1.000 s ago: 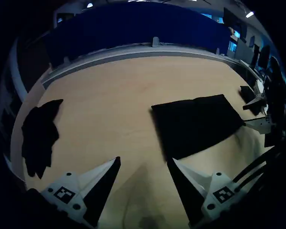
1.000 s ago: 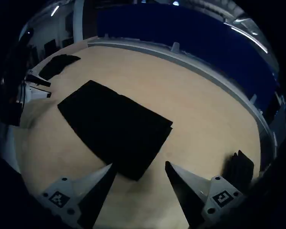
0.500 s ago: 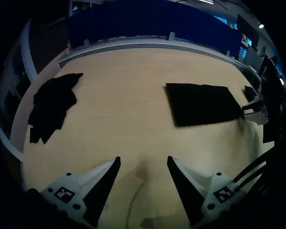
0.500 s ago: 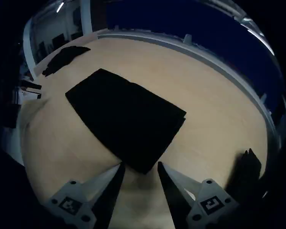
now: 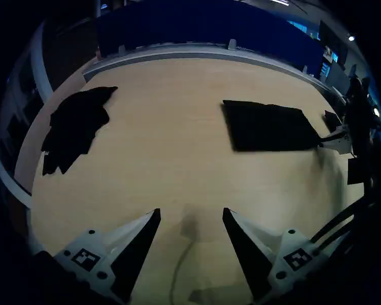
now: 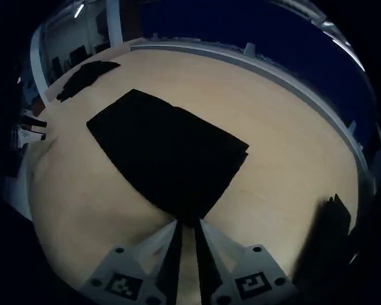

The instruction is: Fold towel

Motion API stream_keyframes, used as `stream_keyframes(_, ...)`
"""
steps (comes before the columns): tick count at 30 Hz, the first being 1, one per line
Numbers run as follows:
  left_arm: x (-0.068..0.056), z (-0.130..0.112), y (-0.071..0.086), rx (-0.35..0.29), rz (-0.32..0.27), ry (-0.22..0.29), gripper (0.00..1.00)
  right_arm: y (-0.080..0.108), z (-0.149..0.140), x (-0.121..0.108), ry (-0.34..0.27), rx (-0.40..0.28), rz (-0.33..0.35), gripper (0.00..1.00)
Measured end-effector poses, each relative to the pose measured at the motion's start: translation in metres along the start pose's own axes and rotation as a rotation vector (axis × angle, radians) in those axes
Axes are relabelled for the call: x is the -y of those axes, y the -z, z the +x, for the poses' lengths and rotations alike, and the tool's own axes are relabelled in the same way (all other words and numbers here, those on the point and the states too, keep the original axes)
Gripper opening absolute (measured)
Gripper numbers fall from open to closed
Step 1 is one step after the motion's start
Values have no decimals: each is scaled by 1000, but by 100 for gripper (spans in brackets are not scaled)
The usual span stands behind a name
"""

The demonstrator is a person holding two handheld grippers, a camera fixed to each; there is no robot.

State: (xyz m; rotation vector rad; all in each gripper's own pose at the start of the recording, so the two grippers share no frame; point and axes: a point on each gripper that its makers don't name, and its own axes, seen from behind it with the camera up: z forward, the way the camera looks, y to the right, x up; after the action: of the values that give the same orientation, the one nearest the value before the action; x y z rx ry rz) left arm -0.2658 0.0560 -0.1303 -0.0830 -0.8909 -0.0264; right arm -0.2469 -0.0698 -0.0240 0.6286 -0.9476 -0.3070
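Observation:
A black towel, folded flat into a rectangle, lies on the light wooden table. My right gripper sits at the towel's nearest corner, with its fingers drawn almost together on that corner. In the left gripper view the same towel lies far off to the right, and the right gripper touches its right end. My left gripper hovers open over bare table, well short of the towel, with nothing between its fingers.
A crumpled black cloth lies near the table's left edge, also seen as a crumpled cloth far back. A dark folded stack sits close on the right. A blue divider wall runs along the table's far side.
My right gripper's fingers have closed from wide apart onto the towel's near corner. My left gripper has drawn away, so the towel now lies farther from it.

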Motion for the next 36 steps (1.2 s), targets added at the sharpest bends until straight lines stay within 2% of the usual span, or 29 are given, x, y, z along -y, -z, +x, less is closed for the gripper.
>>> stream_keyframes(4, -4, 1, 1, -5, -7, -3, 90, 0, 2, -3, 14, -9, -18, 4)
stream_keyframes(12, -9, 5, 3, -14, -16, 5, 91, 3, 9, 2, 30, -24, -11, 3)
stream_keyframes(18, -9, 8, 3, -23, -21, 12, 90, 11, 25, 3, 54, -45, -15, 3)
stream_keyframes(27, -11, 15, 7, -48, -30, 29, 90, 24, 68, 7, 119, -95, -21, 3)
stream_keyframes(36, -13, 21, 11, -75, -41, 49, 90, 34, 118, 20, 221, -141, -23, 3)
